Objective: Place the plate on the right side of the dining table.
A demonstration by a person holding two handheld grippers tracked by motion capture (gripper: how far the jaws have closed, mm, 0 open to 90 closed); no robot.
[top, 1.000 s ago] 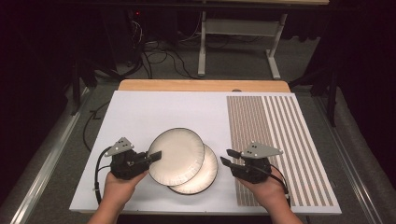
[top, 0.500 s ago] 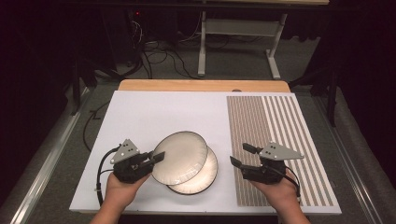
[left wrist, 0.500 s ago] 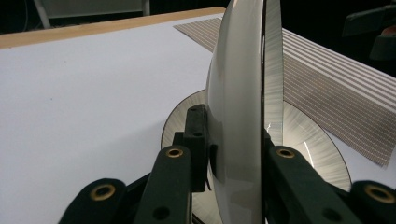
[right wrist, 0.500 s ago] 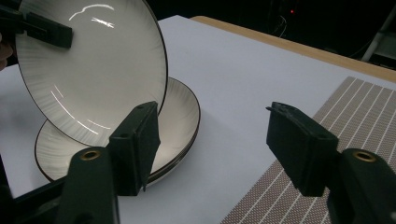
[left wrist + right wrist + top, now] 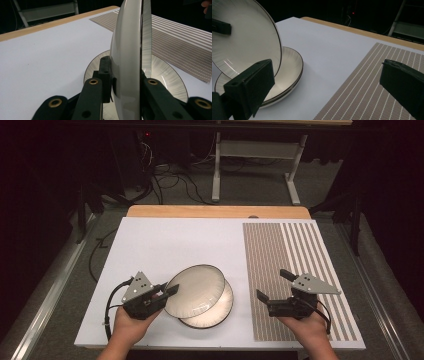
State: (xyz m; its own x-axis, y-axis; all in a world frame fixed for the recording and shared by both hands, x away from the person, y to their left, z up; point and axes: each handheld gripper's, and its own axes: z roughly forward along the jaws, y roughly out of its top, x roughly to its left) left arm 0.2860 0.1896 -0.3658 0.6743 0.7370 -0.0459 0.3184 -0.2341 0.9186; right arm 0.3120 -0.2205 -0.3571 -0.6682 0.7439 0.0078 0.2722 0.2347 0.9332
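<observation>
Item: upper plate (image 5: 195,290), pale with dark rim, held tilted by its left rim in the left claw (image 5: 167,291); jaws clamped tight on the rim, one pad on each face, plain in the left gripper view (image 5: 130,60); its lower edge rests on or just above the lower plate (image 5: 220,312), which of the two cannot be told.

Item: lower plate, flat on the white worktop (image 5: 165,245), near the front edge, partly under the upper one.

Item: right claw (image 5: 272,285), jaws wide apart and empty, having just been opening with nothing between them; it hangs over the striped mat (image 5: 295,255), well apart from both plates.

Risks, judged: a one-sided rim grip leaves the upper plate's weight hanging far from the pads, so it may pivot or slip, strike the lower plate and chip; dragging instead of lifting could push the lower plate toward the front edge.

Room: broad bare worktop behind and to the left of the plates; the mat to the right is bare beyond the right claw; front edge close; right edge of the mat near the worktop's side.
</observation>
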